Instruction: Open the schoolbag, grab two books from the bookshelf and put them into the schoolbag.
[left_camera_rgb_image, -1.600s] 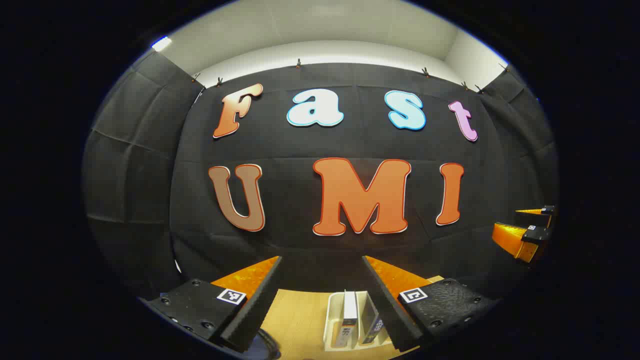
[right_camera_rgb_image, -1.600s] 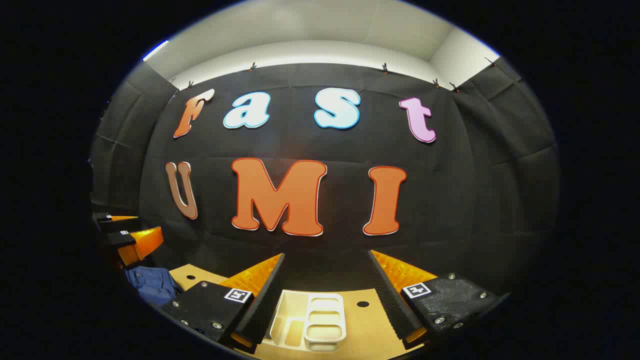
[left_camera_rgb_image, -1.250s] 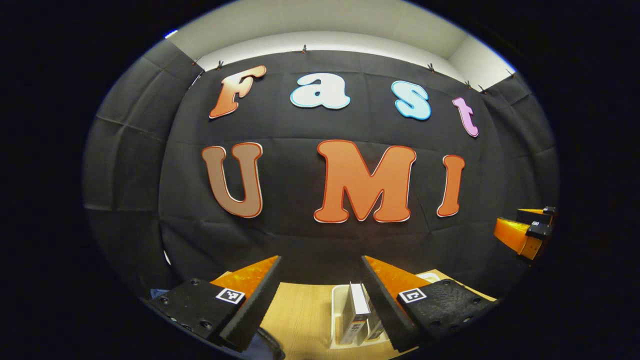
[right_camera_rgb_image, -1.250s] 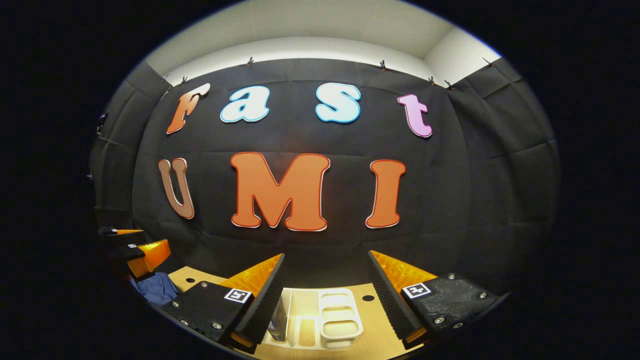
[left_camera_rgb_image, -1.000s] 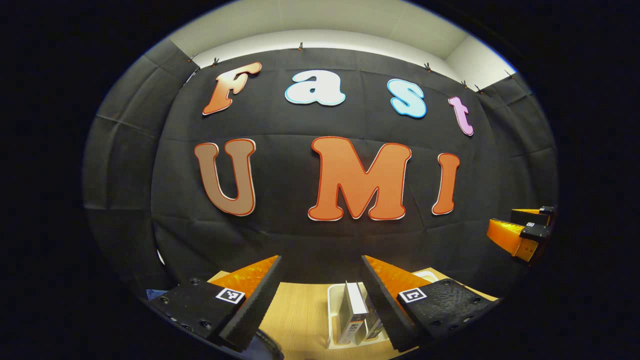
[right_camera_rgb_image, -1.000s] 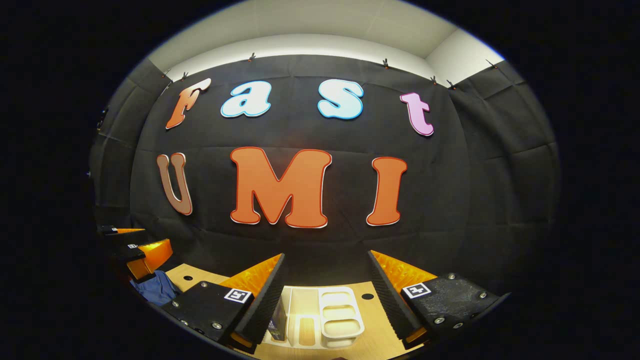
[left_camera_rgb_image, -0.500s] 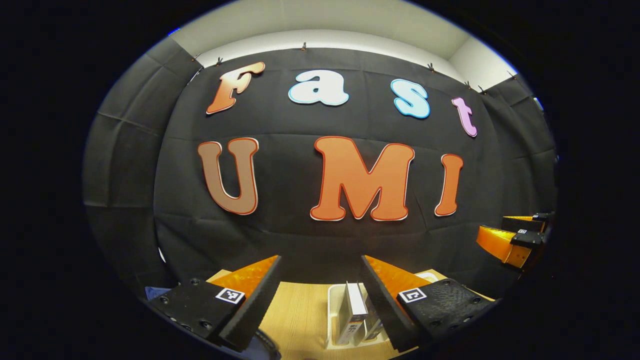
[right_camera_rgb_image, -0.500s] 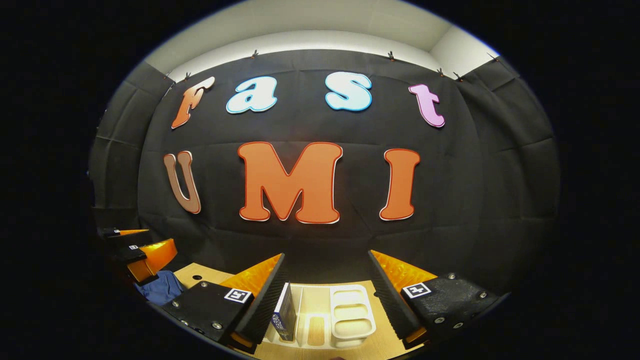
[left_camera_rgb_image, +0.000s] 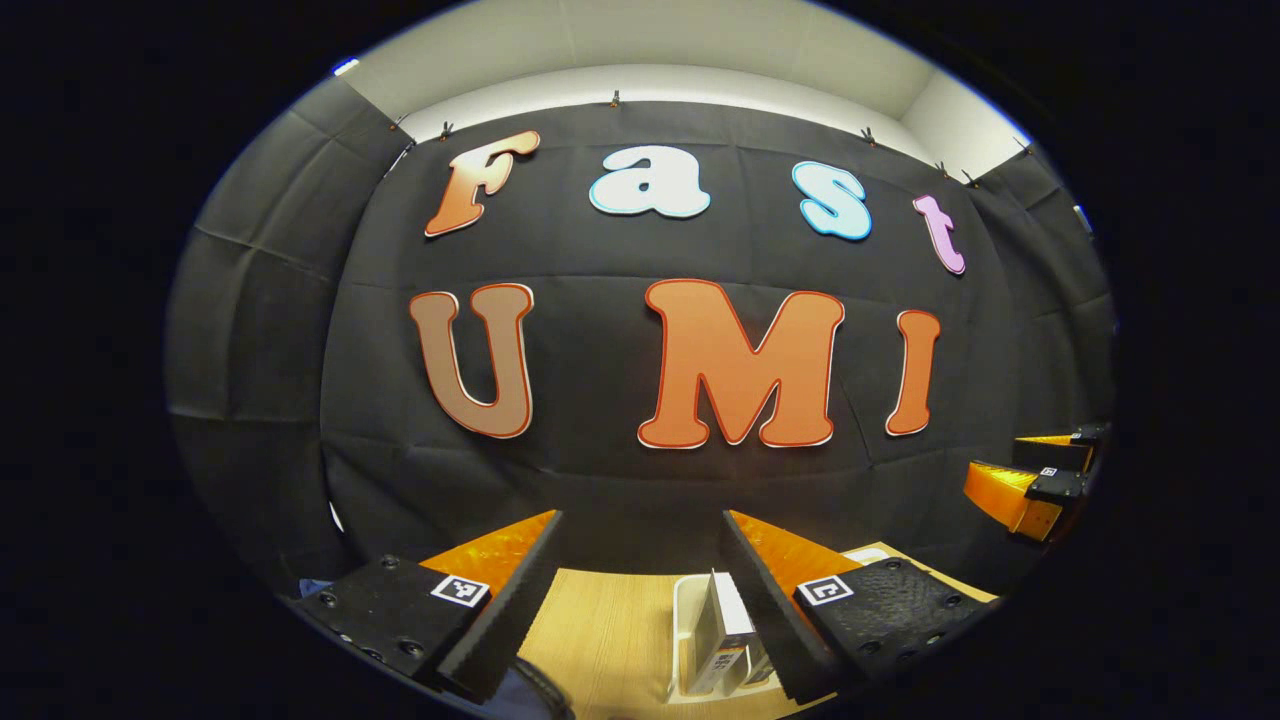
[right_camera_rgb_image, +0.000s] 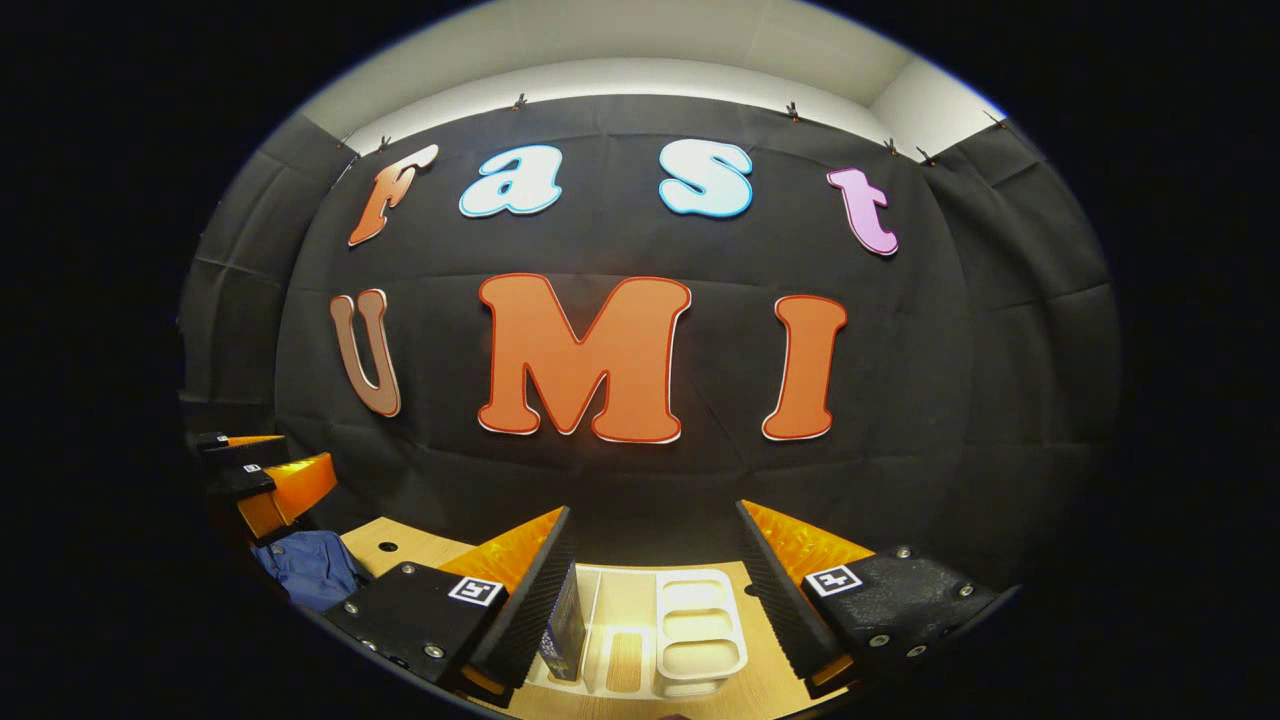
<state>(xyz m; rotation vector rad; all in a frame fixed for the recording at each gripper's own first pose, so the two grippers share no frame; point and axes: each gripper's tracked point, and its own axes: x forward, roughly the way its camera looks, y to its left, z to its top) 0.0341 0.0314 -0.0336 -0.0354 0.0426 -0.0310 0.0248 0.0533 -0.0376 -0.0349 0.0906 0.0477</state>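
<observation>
Low in the left gripper view, a white bookshelf rack (left_camera_rgb_image: 686, 640) stands on the wooden table (left_camera_rgb_image: 600, 630). An upright white-edged book (left_camera_rgb_image: 725, 625) is in it, hard by my right finger's inner side. My left gripper (left_camera_rgb_image: 641, 517) is open and holds nothing. In the right gripper view the same rack (right_camera_rgb_image: 690, 630) lies between the fingers of my open right gripper (right_camera_rgb_image: 652, 508). A dark-covered book (right_camera_rgb_image: 565, 625) stands at the rack's left end. The blue schoolbag (right_camera_rgb_image: 305, 570) lies crumpled at the lower left, beneath the left gripper (right_camera_rgb_image: 305, 450).
The right gripper (left_camera_rgb_image: 1000, 465) hovers at the far right of the left gripper view, above the table. The table has small round holes (right_camera_rgb_image: 380, 547) near its back edge. The booth's black cloth wall closes off the back and both sides.
Both grippers have drifted a little while staying open. The rack slid rightward in both views, and the dark-covered book came into sight beside the right gripper's left finger.
</observation>
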